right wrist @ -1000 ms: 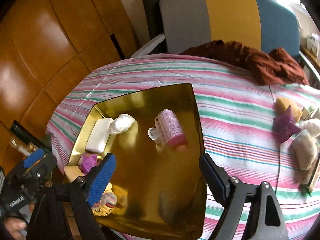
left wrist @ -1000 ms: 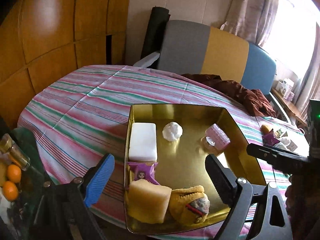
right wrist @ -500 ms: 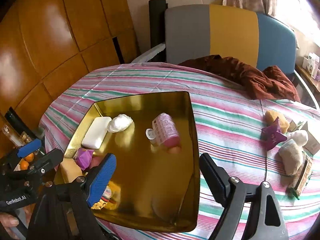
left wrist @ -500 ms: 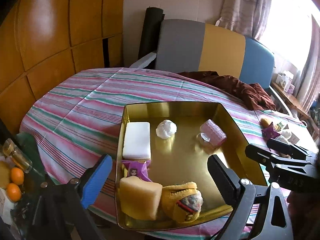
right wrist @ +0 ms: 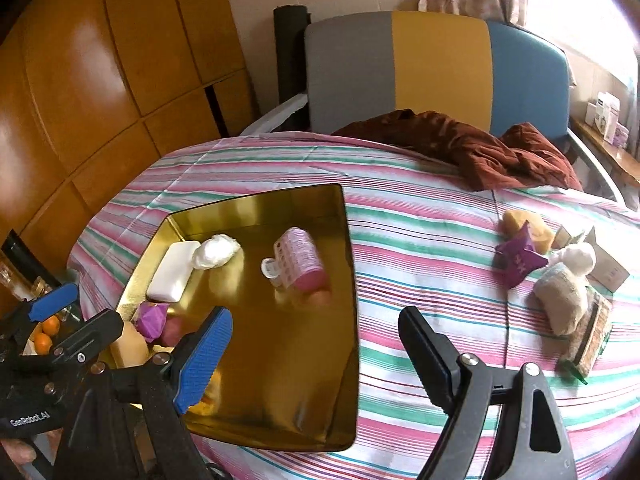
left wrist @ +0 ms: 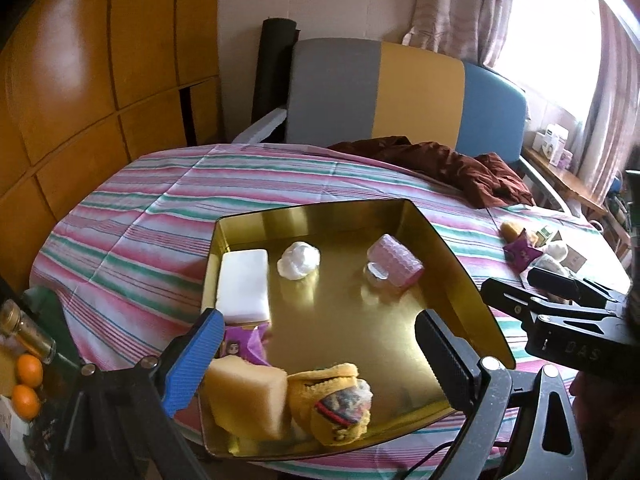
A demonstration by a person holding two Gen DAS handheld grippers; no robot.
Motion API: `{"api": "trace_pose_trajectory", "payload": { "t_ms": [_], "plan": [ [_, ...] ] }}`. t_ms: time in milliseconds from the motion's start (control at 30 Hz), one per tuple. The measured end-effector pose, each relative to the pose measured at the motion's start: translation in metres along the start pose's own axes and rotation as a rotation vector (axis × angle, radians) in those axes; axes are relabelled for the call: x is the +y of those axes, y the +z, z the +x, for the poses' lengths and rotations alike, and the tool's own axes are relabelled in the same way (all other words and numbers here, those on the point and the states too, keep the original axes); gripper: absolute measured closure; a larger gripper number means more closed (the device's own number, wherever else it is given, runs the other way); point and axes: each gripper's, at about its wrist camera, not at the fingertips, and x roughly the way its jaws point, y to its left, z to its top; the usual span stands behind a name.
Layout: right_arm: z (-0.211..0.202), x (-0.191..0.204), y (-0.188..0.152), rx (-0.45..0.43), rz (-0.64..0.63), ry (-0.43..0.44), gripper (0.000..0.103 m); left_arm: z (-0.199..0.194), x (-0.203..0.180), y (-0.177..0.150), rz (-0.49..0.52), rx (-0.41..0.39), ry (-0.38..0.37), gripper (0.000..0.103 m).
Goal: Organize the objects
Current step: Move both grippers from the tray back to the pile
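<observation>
Both hands are between picks; the left hand-held gripper point(left wrist: 316, 356) and right hand-held gripper point(right wrist: 316, 344) gape, holding nothing; the gold tray point(right wrist: 256, 408) is partly filled; next, reach toward 2 o'clock for the purple packet point(right wrist: 518, 260) on the surface point(right wrist: 420, 248).

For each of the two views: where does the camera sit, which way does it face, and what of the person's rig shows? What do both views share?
Left wrist: on the left gripper, angled down at the gold tray; own open fingers, plus the right gripper at right.
Right wrist: on the right gripper, angled down over the tray's right edge and striped cloth; own open fingers, left gripper at left.
Shared: tray, pink roller, white bar.
</observation>
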Motion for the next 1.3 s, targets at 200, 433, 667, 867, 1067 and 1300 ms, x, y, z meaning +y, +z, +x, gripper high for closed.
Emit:
{"api": "trace_pose_trajectory", "payload": {
  "t_ms": [200,433,667,867,1067,1300],
  "plan": [
    [-0.002,-0.01,-0.001,-0.005,0.015,-0.02,0.016,0.002,-0.015,0.001,0.038,0.003,-0.016,0.004],
    [-0.002,-0.03,-0.005,0.008,0.049,-0.045,0.016,0.007,-0.031,0.002,0.072,0.016,-0.049,0.004],
    [-0.006,-0.07,-0.011,0.034,0.136,-0.088,0.016,0.008,-0.052,0.007,0.116,0.006,-0.091,0.004],
    [-0.02,-0.133,-0.018,0.056,0.273,-0.14,0.016,0.012,-0.075,0.015,0.16,0.007,-0.141,0.004],
    [-0.039,-0.209,-0.026,0.081,0.446,-0.234,0.016,0.02,-0.107,0.021,0.214,0.027,-0.211,0.004],
    [-0.028,-0.278,-0.03,0.171,0.551,-0.344,0.026,0.031,-0.14,0.027,0.244,0.067,-0.28,0.004]
  ]
}}
